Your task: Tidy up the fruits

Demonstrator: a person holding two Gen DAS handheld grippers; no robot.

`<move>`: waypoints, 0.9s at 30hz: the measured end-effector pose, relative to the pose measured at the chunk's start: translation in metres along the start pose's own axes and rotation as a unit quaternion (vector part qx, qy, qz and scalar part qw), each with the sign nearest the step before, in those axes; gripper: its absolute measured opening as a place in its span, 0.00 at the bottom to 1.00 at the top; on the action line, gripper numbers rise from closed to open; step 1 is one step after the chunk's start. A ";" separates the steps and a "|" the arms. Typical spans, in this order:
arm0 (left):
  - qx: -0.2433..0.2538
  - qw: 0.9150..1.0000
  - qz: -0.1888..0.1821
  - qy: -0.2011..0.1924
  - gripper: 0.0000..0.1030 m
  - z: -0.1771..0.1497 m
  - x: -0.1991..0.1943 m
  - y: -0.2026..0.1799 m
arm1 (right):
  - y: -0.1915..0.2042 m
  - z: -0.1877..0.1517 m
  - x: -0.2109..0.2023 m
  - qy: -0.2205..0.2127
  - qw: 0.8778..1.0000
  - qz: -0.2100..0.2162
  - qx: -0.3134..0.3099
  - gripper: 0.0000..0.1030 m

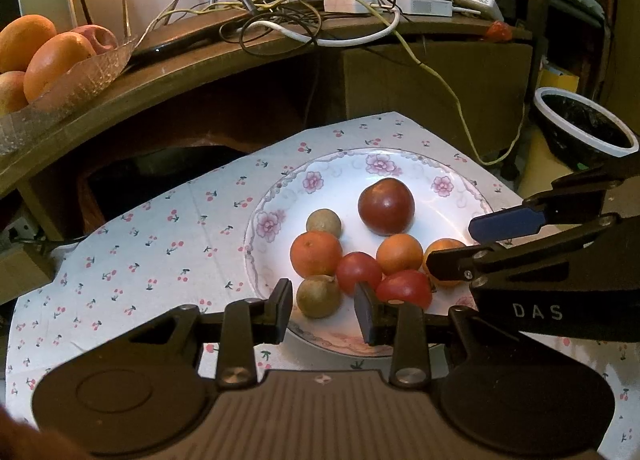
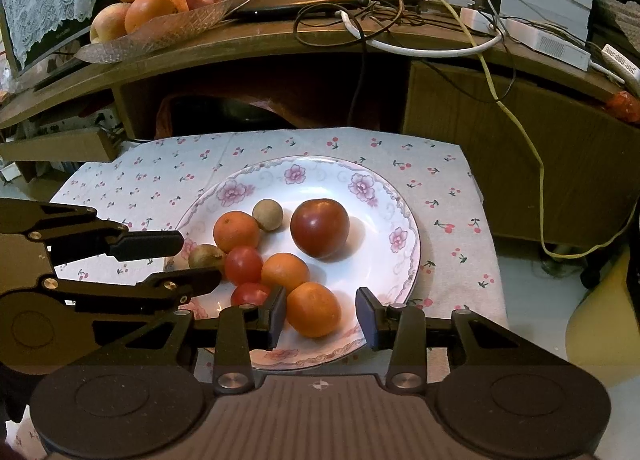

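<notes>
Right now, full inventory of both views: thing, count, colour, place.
plate: 1, white with pink flowers, on the cloth
oranges: 3, orange, on the plate
small tomatoes: 2, red, mid plate, touching oranges
large tomato: 1, dark red, far side of plate
brown fruits: 2, tan, left part of plate
cloth: 1, white with cherry print, under the plate
glass dish: 1, clear, on the shelf, holding oranges and apples
cables: tangle, mixed colours, on the shelf
left tool: open, around a brown fruit
right tool: open, around the nearest orange
</notes>
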State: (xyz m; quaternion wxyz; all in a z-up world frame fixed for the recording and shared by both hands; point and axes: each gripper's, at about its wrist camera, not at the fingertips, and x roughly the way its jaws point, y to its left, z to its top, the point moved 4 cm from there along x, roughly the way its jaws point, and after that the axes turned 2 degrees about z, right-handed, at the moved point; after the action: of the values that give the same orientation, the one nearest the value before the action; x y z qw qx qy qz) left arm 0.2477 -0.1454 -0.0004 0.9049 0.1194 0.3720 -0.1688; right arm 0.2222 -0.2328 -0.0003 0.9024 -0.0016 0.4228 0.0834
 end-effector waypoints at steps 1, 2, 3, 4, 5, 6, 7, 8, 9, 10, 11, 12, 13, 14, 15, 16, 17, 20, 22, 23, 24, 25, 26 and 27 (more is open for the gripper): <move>0.000 1.000 0.000 0.000 0.39 0.000 0.000 0.000 | 0.000 0.000 0.000 0.000 1.000 -0.001 0.000 0.39; -0.001 1.000 0.001 -0.001 0.40 0.001 0.000 0.000 | 0.000 0.000 0.000 0.000 1.000 -0.002 0.000 0.39; -0.001 1.000 0.002 -0.001 0.40 0.001 0.000 0.000 | 0.000 0.000 0.000 -0.001 1.000 -0.004 -0.001 0.40; -0.001 1.000 0.003 0.000 0.40 0.001 0.000 0.000 | 0.000 -0.001 0.000 -0.001 1.000 -0.005 -0.002 0.41; -0.001 1.000 0.003 0.000 0.40 0.001 0.000 0.000 | 0.000 -0.001 0.000 -0.001 1.000 -0.006 -0.003 0.41; -0.002 1.000 0.003 0.001 0.40 0.000 0.000 0.000 | 0.000 -0.001 -0.001 -0.001 1.000 -0.006 -0.002 0.41; -0.002 1.000 0.004 0.001 0.40 0.000 0.000 0.000 | 0.000 -0.001 -0.001 -0.001 1.000 -0.006 -0.002 0.41; -0.002 1.000 0.005 0.001 0.41 0.000 0.000 0.000 | 0.000 -0.001 -0.001 -0.001 1.000 -0.006 -0.002 0.41; -0.002 1.000 0.005 0.002 0.41 0.000 0.001 0.000 | 0.000 -0.001 -0.001 -0.001 1.000 -0.006 -0.002 0.41; -0.002 1.000 0.006 0.002 0.42 0.000 0.001 0.000 | 0.000 -0.001 -0.001 -0.002 1.000 -0.007 -0.002 0.41; -0.003 1.000 0.007 0.002 0.43 0.000 0.001 0.000 | 0.000 -0.001 -0.002 -0.002 1.000 -0.007 -0.001 0.41; -0.003 1.000 0.008 0.003 0.44 0.000 0.001 0.000 | 0.000 -0.001 -0.002 -0.002 1.000 -0.008 -0.001 0.41; -0.003 1.000 0.009 0.002 0.45 0.000 0.001 0.000 | -0.001 -0.002 -0.003 -0.003 1.000 -0.008 -0.001 0.42; -0.004 1.000 0.009 0.002 0.46 0.000 0.001 0.000 | -0.001 -0.002 -0.003 -0.003 1.000 -0.008 -0.001 0.42; -0.004 1.000 0.009 0.002 0.46 0.000 0.000 0.000 | -0.001 -0.002 -0.004 -0.004 1.000 -0.009 -0.001 0.42; -0.005 1.000 0.009 0.002 0.47 0.000 0.000 -0.001 | -0.001 -0.003 -0.004 -0.004 1.000 -0.010 0.000 0.42; -0.005 1.000 0.011 0.002 0.47 0.000 0.000 -0.001 | -0.001 -0.003 -0.005 -0.005 1.000 -0.011 0.000 0.42; -0.007 1.000 0.016 0.004 0.51 -0.001 -0.001 -0.001 | -0.001 -0.002 -0.007 -0.008 1.000 -0.013 0.003 0.42; -0.009 1.000 0.022 0.003 0.56 -0.001 -0.002 0.000 | -0.002 -0.002 -0.007 -0.009 1.000 -0.014 0.004 0.43; -0.010 1.000 0.025 0.003 0.57 -0.001 -0.002 0.001 | -0.002 -0.002 -0.007 -0.009 1.000 -0.015 0.004 0.43; -0.012 1.000 0.027 0.004 0.59 -0.001 -0.002 0.001 | -0.002 -0.002 -0.008 -0.009 1.000 -0.015 0.004 0.43; -0.014 0.999 0.030 0.004 0.61 -0.001 -0.002 0.002 | -0.002 -0.002 -0.008 -0.009 1.000 -0.016 0.004 0.44; -0.016 0.999 0.031 0.005 0.62 -0.002 -0.002 0.002 | -0.002 -0.002 -0.008 -0.010 1.000 -0.017 0.004 0.44; -0.018 0.999 0.031 0.005 0.62 -0.002 -0.003 0.003 | -0.002 -0.002 -0.008 -0.010 1.000 -0.017 0.004 0.44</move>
State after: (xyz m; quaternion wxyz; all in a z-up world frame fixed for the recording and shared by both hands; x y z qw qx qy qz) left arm 0.2458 -0.1416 0.0003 0.9098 0.1158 0.3755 -0.1335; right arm 0.2155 -0.2364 0.0044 0.9078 -0.0042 0.4142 0.0663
